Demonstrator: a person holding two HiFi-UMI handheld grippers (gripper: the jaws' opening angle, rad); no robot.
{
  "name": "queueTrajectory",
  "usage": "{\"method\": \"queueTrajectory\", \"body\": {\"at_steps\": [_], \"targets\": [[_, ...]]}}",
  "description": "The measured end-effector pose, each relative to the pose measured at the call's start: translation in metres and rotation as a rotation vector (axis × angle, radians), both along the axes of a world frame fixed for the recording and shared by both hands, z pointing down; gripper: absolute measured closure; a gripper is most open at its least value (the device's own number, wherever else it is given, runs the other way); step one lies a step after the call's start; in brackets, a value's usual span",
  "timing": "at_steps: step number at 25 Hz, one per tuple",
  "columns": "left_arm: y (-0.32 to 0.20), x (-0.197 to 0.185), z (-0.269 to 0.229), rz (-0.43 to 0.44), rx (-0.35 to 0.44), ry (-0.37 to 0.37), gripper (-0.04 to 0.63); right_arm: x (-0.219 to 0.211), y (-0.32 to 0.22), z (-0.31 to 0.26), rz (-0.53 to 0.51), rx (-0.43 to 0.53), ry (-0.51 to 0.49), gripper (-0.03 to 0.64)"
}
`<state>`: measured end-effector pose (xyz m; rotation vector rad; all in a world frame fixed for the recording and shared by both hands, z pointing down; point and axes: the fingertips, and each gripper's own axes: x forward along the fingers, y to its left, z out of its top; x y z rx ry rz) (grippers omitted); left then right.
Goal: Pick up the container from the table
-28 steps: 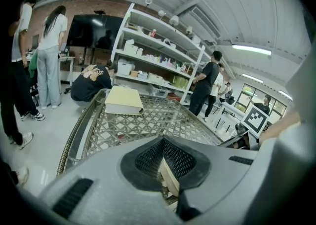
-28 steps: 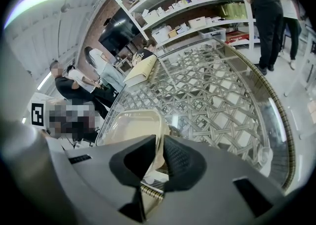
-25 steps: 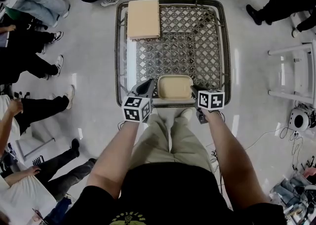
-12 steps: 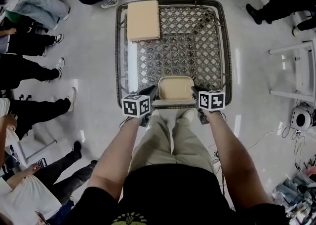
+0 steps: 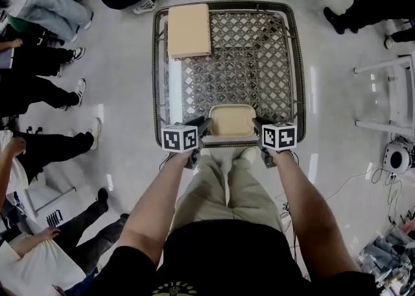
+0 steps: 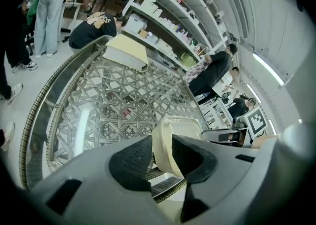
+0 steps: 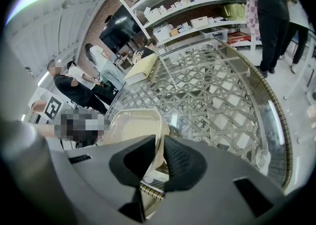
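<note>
A: Your container (image 5: 231, 120) sits at the near edge of the surface (image 5: 259, 54), directly in front of you, open side up.

B: Its long axis runs left to right, along that near edge, so each short end points at one of your hands.

A: Your left hand-held gripper (image 6: 161, 144) straddles the left end. Its jaws have just been opening. The end wall stands between them and fills the gap, with both pads (image 6: 133, 162) against it.

B: Your right hand-held gripper (image 7: 159, 145) is set narrow and pinches the thin right-hand wall just under the rim.

A: Both of your grippers slant downward toward the container, one at each end.

B: No view shows whether the container's base rests on the surface or is just off it, so I cannot tell.

A: A tan flat slab (image 5: 189, 30) lies at the far left corner of the surface, well apart from the container. Its long side runs away from you.
</note>
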<state>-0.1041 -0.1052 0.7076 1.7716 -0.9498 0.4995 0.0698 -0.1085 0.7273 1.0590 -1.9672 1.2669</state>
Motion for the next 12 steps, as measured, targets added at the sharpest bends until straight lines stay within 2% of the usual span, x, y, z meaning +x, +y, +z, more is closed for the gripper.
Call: {"method": "queueTrajectory", "body": {"at_steps": [5, 12], "targets": [[0.0029, 0.0066, 0.0077, 0.041, -0.041, 0.015, 0.489, -0.0001, 0.0005, -0.0015, -0.003, -0.001, 0.006, 0.569], [0.0008, 0.0079, 0.011, 0.065, -0.046, 0.034, 0.514, -0.0006, -0.0007, -0.0017, -0.011, -0.002, 0.006, 0.568]]}}
